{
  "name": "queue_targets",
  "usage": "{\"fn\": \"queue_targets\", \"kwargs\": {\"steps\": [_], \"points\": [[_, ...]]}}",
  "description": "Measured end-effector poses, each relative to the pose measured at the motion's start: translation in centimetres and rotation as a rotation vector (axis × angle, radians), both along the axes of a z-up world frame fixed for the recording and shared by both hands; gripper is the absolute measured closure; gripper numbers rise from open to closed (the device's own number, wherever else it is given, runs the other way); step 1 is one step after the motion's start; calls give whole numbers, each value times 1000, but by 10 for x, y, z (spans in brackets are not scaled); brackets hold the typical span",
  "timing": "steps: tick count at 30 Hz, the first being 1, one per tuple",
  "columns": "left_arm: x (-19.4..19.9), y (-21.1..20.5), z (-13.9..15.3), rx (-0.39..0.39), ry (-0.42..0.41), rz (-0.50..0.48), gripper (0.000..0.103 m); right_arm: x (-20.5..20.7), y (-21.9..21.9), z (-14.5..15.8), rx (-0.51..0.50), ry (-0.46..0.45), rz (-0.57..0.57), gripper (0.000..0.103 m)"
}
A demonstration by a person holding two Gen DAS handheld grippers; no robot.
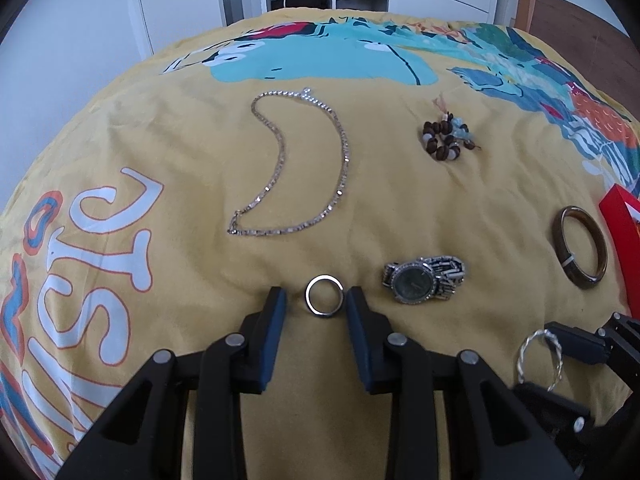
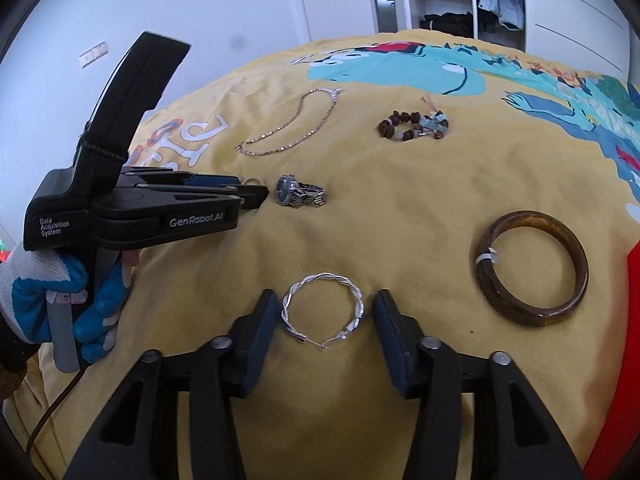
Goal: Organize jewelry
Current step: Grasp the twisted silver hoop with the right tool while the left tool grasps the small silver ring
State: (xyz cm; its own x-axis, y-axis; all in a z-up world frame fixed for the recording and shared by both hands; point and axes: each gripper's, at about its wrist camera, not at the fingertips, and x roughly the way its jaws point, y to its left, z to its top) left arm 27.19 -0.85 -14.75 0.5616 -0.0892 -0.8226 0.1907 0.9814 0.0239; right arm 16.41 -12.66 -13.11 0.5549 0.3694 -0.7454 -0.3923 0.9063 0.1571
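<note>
A small silver ring (image 1: 307,296) lies on the yellow bedcover (image 1: 400,208) between the fingers of my left gripper (image 1: 316,300); the jaws stand open, the right pad close to the ring and a gap on the left. My right gripper (image 2: 326,300) is open around a twisted silver hoop (image 2: 320,278), with a narrow gap on each side. From the right wrist view the left gripper (image 2: 252,194) reaches in from the left, held by a gloved hand (image 2: 36,280). The left wrist view shows the hoop (image 1: 520,354) at the lower right.
On the cover also lie a silver chain necklace (image 1: 296,168), a brown bead bracelet (image 1: 442,140), a silver watch (image 1: 420,280) and a brown bangle (image 2: 532,268). A red box (image 1: 624,232) sits at the right edge. A wardrobe stands beyond the bed.
</note>
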Motion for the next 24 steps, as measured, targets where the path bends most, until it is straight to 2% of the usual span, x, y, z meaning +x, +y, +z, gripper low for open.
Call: {"fn": "queue_targets", "kwargs": {"steps": [2,4,17,24], "points": [[-1,0,1,-4,-2,-6,83,0,-3,1,12,3,-2,63],[-4,-1,3,-1,-7,-12,85,-2,-2,2,10,0,0,63],[-21,11,17,-42,-12,-5,85,-10,-6,18,38,-21,-10,64],[-38,12,43,-40,-39,-7,85,-24,-11,43,52,-53,-26,64]]}}
